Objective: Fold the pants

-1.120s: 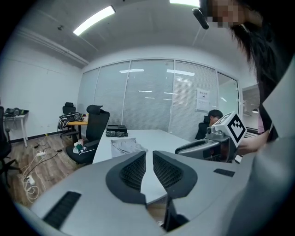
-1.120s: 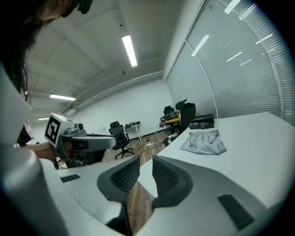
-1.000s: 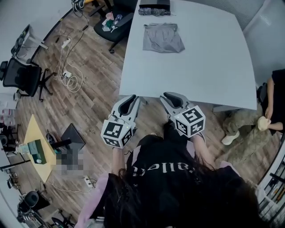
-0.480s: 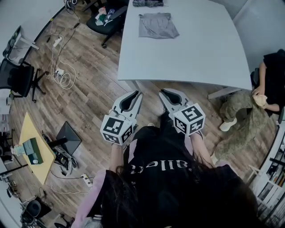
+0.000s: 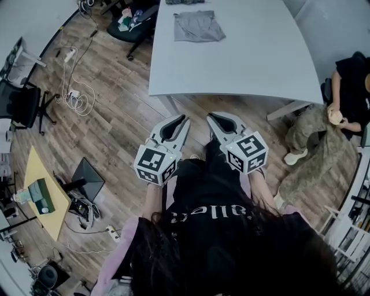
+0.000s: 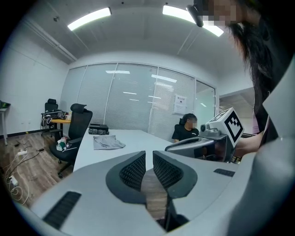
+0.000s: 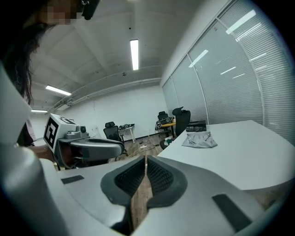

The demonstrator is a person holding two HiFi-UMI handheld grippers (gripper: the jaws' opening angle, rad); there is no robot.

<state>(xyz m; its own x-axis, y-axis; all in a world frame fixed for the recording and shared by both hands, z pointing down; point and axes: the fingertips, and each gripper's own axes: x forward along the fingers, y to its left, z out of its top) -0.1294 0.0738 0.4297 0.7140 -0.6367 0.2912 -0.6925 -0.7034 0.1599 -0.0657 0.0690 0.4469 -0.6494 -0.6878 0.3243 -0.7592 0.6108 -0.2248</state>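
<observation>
Grey pants (image 5: 198, 26) lie folded flat at the far end of the white table (image 5: 260, 58). They also show in the left gripper view (image 6: 107, 142) and the right gripper view (image 7: 199, 139). Both grippers hover side by side over the wood floor, short of the table's near edge and well away from the pants. My left gripper (image 5: 185, 119) (image 6: 149, 156) keeps a narrow slit between its jaws with nothing in it. My right gripper (image 5: 211, 117) (image 7: 145, 159) has just been closing; its tips now meet and hold nothing.
A dark garment (image 5: 184, 2) lies past the pants at the table's far edge. A person (image 5: 347, 81) sits at the right of the table. A black office chair (image 5: 136, 20) stands at the left corner. Cables (image 5: 72, 95) and a yellow side table (image 5: 43, 196) are on the left.
The table and pants have slid up and away in the head view as both grippers drew back over the floor. The right jaws have narrowed to a close.
</observation>
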